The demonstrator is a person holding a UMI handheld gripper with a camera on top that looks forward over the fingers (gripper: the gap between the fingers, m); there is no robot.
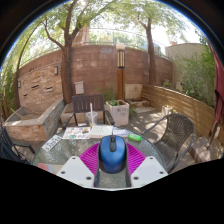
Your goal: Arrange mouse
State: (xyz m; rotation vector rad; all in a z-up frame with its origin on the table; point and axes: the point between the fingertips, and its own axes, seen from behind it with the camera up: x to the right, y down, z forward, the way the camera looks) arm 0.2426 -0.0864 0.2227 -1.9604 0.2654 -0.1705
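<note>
A blue computer mouse [112, 158] with a dark scroll wheel lies lengthwise between my fingers, its cord running forward over the table. My gripper [112, 146] is shut on it, and the magenta pads [91, 157] press on its left and right sides. The mouse sits just above or on the glass patio table [70, 150]; I cannot tell whether it touches the surface.
Papers [85, 131] and a small green item [135, 137] lie on the table beyond the fingers. A planter box [117, 110] stands further back. Metal chairs stand behind [88, 104] and to the right [176, 126]. A brick wall [95, 70] closes the patio.
</note>
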